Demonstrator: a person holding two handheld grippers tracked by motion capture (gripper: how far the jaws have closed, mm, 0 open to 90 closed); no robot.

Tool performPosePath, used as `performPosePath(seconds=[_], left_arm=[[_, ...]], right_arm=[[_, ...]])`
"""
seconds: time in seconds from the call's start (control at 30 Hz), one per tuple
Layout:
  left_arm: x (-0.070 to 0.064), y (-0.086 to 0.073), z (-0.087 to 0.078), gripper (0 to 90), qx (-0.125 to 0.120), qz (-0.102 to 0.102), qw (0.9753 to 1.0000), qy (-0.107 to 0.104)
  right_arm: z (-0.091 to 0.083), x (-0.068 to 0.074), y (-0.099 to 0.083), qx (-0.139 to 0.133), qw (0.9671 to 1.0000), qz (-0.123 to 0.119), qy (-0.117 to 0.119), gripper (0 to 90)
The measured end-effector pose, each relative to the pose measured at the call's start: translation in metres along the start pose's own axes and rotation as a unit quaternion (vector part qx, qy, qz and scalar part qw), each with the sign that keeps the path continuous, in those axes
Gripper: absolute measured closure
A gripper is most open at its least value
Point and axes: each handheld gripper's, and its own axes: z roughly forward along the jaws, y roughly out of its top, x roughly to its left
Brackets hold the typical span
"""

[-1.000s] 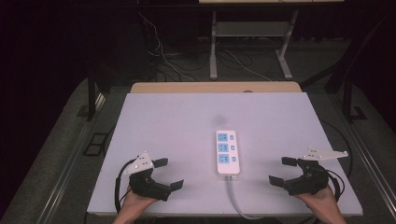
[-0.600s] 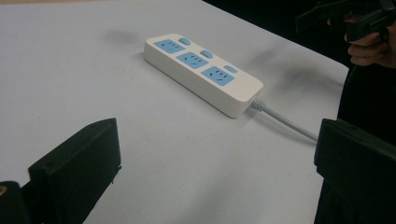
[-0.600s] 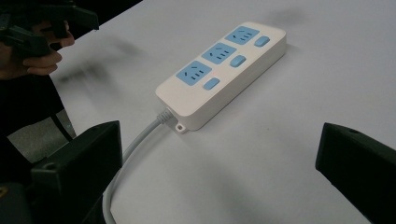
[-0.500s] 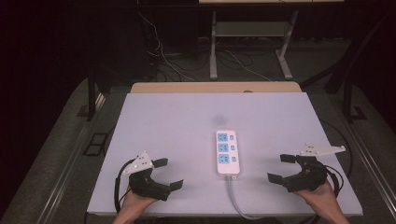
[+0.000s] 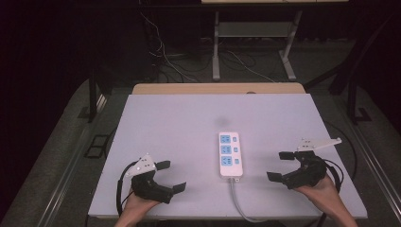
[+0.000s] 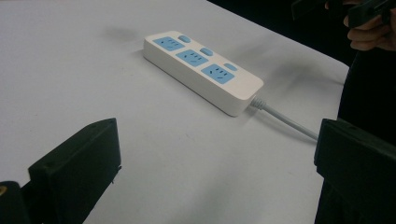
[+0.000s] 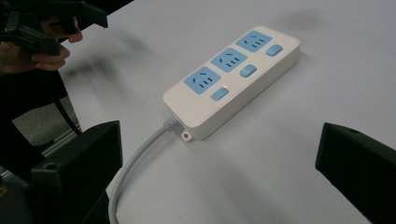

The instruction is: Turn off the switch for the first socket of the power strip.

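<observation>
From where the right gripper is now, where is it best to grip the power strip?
Probably across the two long sides of the power strip, at its middle, coming from above. It lies flat, long and narrow; the cable leaves its near end, so avoid that end.

White table (image 5: 179, 127) — power strip (image 5: 231, 154) flat near centre, cord (image 5: 239, 203) apparently trailing over near edge.
</observation>
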Motion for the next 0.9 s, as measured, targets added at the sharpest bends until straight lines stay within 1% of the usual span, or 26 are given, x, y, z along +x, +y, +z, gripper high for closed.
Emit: performPosePath(seconds=[0.07,0.13,0.27,0.43,0.47,0.6,0.9], left_arm=[[0.000,0.000,0.000,0.0,0.000,0.000,1.0000,0.001],[0.001,0.000,0.000,0.0,-0.001,-0.001,1.0000,0.001],[0.001,0.000,-0.001,0.0,-0.003,-0.003,1.0000,0.004],[0.002,0.000,-0.001,0.0,-0.002,-0.001,1.0000,0.003],[0.002,0.000,-0.001,0.0,-0.002,-0.002,1.0000,0.003],[0.002,0.000,-0.001,0.0,-0.001,-0.001,1.0000,0.002],[0.002,-0.001,-0.001,0.0,-0.001,-0.002,1.0000,0.003]], right_arm=[[0.001,0.001,0.002,0.002,1.0000,-0.002,0.001,0.4],[0.003,0.001,0.010,0.008,0.9999,-0.011,0.001,0.4],[0.006,0.002,0.019,0.011,0.9998,-0.013,0.007,0.4],[0.011,0.001,0.026,0.013,0.9997,-0.016,0.011,0.4],[0.014,0.001,0.029,0.019,0.9996,-0.017,0.012,0.4],[0.019,0.003,0.036,0.028,0.9993,-0.022,0.014,0.4],[0.029,0.004,0.046,0.045,0.9984,-0.032,0.015,0.4]])
